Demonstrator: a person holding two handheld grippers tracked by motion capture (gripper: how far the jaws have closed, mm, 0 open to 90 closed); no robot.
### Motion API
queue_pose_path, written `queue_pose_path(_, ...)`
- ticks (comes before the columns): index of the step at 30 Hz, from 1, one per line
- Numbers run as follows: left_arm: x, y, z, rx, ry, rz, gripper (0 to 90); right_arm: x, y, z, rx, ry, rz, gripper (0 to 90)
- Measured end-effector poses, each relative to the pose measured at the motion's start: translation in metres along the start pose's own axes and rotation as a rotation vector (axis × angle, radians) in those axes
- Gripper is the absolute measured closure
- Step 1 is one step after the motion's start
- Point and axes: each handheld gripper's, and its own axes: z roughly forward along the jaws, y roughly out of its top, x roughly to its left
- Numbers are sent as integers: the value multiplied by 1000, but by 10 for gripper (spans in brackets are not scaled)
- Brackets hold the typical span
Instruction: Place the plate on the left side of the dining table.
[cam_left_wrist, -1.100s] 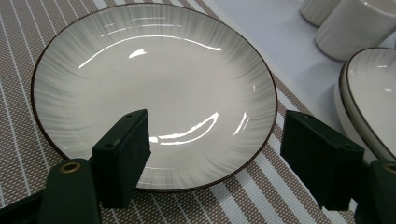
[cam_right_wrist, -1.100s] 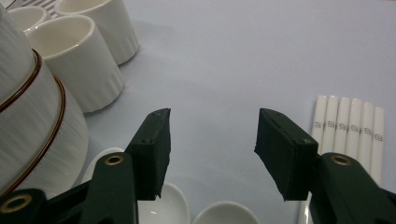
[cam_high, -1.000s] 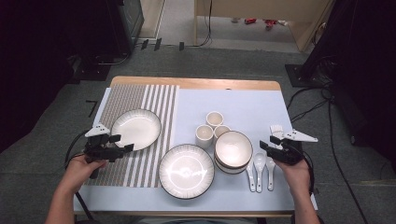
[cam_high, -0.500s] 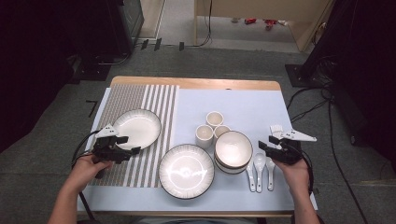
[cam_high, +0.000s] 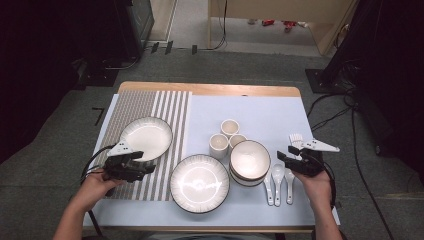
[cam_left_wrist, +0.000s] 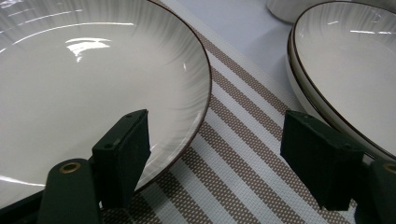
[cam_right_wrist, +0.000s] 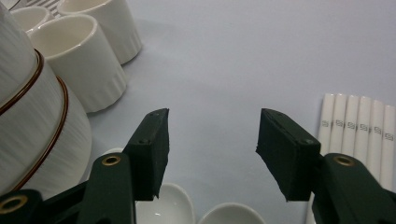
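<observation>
Here we bring the left gripper (cam_high: 145, 167), jaws wide and empty, to the white plate (cam_high: 146, 138) on the striped placemat (cam_high: 150, 107) near the tabletop's left edge (one jaw already overhangs its rim (cam_left_wrist: 198, 116)); straddle that rim squarely before closing.

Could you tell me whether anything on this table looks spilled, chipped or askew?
Nothing stands out. The plate on the striped mat, the second plate, the stacked bowls, three cups and spoons all sit upright and tidy, with no spills or chips visible.
</observation>
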Motion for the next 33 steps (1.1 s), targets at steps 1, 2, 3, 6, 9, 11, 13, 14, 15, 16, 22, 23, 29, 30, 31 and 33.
queue_pose_path(1, -3, 0, 1, -1, -6, 10, 246, 0, 0, 0, -1, -1, 3, 437)
queue_pose_path(2, -3, 0, 1, -1, -6, 10, 246, 0, 0, 0, -1, -1, 3, 437)
queue_pose_path(3, -4, 0, 2, 1, -5, 14, 246, -1, 0, 0, -3, -1, 5, 437)
queue_pose_path(6, -5, 0, 4, 10, -2, 17, 246, -2, -1, 0, -3, -1, 8, 437)
queue_pose_path(9, -7, -3, 4, 19, 4, 22, 246, -2, -1, 0, -2, 0, 9, 437)
queue_pose_path(11, -9, -4, 4, 11, 1, 31, 247, -1, -1, 0, -2, 1, 8, 437)
queue_pose_path(13, -11, -5, 5, 4, 4, 41, 246, -1, -1, 0, -1, 2, 7, 437)
queue_pose_path(14, -12, -5, 5, 4, 4, 43, 245, -1, -1, 0, 1, 4, 7, 437)
queue_pose_path(15, -12, -5, 5, 4, 3, 41, 245, -1, -1, 1, 2, 6, 5, 437)
queue_pose_path(16, -12, -4, 5, 4, 2, 38, 245, 0, -1, 1, 2, 8, 4, 436)
queue_pose_path(22, -15, -4, 3, -10, -21, 51, 246, 0, -1, 1, 3, 7, 5, 437)
queue_pose_path(23, -16, -4, 3, -10, -25, 56, 246, -1, -1, 1, 3, 7, 5, 437)
queue_pose_path(29, -22, -4, 4, -6, -50, 84, 246, -1, -1, 0, 4, 5, 4, 437)
queue_pose_path(30, -23, -5, 4, -2, -55, 88, 246, -1, -1, 0, 3, 5, 6, 437)
queue_pose_path(31, -25, -6, 6, 9, -60, 90, 246, -1, -1, 0, 2, 5, 6, 437)
queue_pose_path(33, -25, -7, 7, 9, -70, 93, 246, -1, -1, 0, 1, 4, 6, 436)
